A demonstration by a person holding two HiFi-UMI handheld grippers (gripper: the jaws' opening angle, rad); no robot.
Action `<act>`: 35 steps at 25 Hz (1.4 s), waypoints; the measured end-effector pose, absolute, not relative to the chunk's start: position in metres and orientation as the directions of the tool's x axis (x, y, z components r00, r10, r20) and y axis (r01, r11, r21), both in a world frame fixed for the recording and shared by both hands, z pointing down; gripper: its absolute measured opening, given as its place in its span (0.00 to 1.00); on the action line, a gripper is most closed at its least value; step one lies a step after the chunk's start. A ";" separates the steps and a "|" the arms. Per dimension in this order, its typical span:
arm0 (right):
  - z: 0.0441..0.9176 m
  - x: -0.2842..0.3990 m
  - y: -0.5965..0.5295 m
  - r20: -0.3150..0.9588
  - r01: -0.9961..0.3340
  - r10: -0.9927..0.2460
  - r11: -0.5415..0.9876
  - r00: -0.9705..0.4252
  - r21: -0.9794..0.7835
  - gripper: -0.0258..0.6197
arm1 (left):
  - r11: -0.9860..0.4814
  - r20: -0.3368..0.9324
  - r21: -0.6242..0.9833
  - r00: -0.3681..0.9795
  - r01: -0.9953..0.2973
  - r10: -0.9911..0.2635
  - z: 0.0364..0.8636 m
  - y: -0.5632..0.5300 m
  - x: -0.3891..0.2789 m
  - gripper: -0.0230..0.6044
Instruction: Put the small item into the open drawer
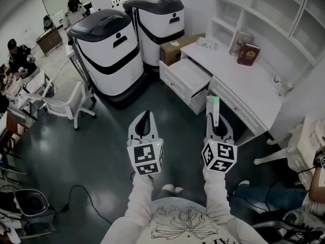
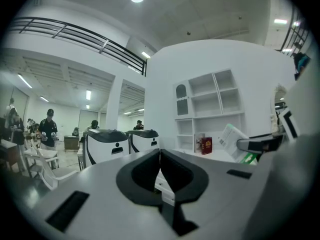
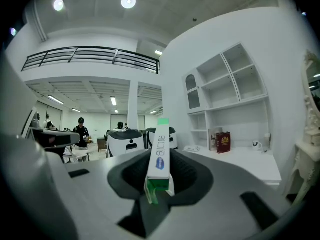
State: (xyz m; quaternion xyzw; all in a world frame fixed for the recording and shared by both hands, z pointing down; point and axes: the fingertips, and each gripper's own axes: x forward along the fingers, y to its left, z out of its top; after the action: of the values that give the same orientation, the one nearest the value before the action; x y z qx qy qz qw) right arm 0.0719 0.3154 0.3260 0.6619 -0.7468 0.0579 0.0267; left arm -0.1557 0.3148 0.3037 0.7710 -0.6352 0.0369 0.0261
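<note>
Right gripper's (image 1: pixel 216 123) jaws pinch a slim box (image 3: pixel 161 156) jutting past their tips; left gripper's (image 2: pixel 160 159) jaws pressed together; drawer (image 1: pixel 189 78) open ahead

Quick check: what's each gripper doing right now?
Left gripper: closed, empty.
Right gripper: closed on the small white-and-green box.

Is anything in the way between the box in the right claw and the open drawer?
Nothing visible does: the box sits clamped in the right claw, and the open drawer lies ahead, unblocked.
</note>
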 end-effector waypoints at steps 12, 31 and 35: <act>0.348 0.066 0.284 0.162 -0.993 -0.981 0.098 -0.107 -0.062 0.18 | -0.191 0.138 -0.001 0.189 -0.982 -0.972 0.325 0.276 -0.167 0.05; 0.342 0.124 0.041 0.162 -0.979 -0.966 0.193 -0.201 -0.065 0.18 | -0.129 0.133 0.002 0.128 -0.992 -0.983 0.322 0.059 -0.094 0.05; 0.336 0.136 -0.005 0.144 -0.973 -0.963 0.220 -0.228 -0.067 0.18 | -0.110 0.129 -0.004 0.109 -0.994 -0.986 0.320 0.018 -0.081 0.05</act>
State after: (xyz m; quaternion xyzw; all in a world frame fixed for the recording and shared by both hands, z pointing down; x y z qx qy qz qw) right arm 0.1364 -0.0049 0.3363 0.6204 -0.7802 0.0713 0.0355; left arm -0.0805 0.0177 0.3205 0.7435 -0.6656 0.0495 0.0418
